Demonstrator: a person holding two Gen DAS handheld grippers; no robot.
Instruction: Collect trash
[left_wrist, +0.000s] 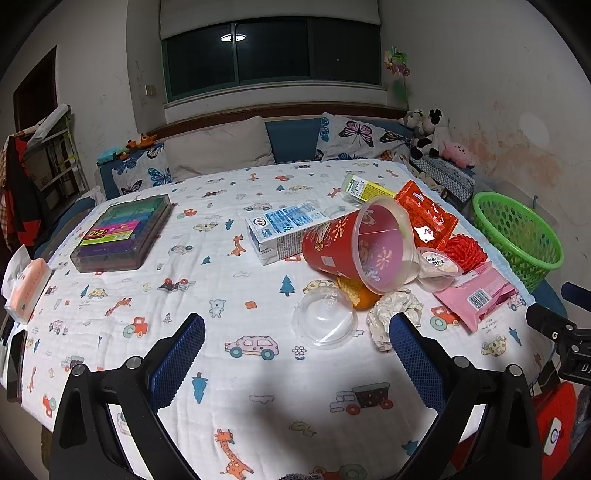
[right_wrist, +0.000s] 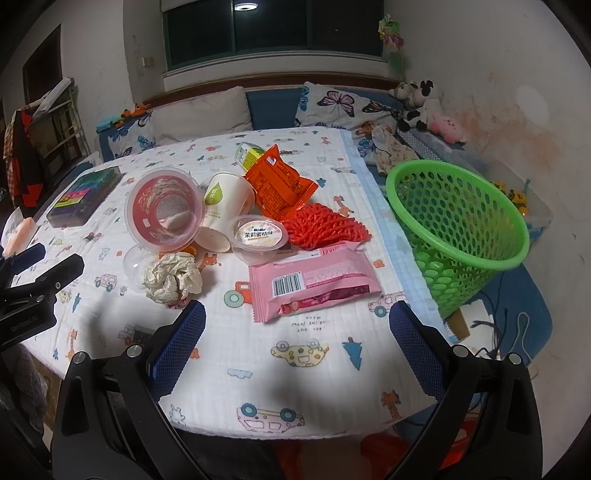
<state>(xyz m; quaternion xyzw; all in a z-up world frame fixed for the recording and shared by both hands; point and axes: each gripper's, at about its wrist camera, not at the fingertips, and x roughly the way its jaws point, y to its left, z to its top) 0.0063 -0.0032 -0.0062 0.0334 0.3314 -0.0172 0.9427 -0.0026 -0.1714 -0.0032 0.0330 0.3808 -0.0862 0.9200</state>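
Observation:
Trash lies heaped on the patterned tablecloth (left_wrist: 229, 302): a tipped red cup (left_wrist: 354, 243), a milk carton (left_wrist: 284, 227), a clear dome lid (left_wrist: 324, 317), crumpled paper (left_wrist: 395, 314), orange peel (left_wrist: 360, 293), a jelly cup (right_wrist: 258, 236), a pink wrapper (right_wrist: 314, 284), an orange snack bag (right_wrist: 282, 181), red foam net (right_wrist: 325, 225) and a white paper cup (right_wrist: 227, 206). A green basket (right_wrist: 461, 229) stands off the table's right edge. My left gripper (left_wrist: 295, 354) hangs open before the lid and paper. My right gripper (right_wrist: 295, 339) hangs open just short of the pink wrapper. Both hold nothing.
A case of coloured markers (left_wrist: 123, 232) and a tissue pack (left_wrist: 27, 288) lie on the table's left side. Behind the table is a sofa with butterfly pillows (left_wrist: 354, 138) and plush toys (left_wrist: 432, 136). The near table edge (right_wrist: 295, 434) is close under my right gripper.

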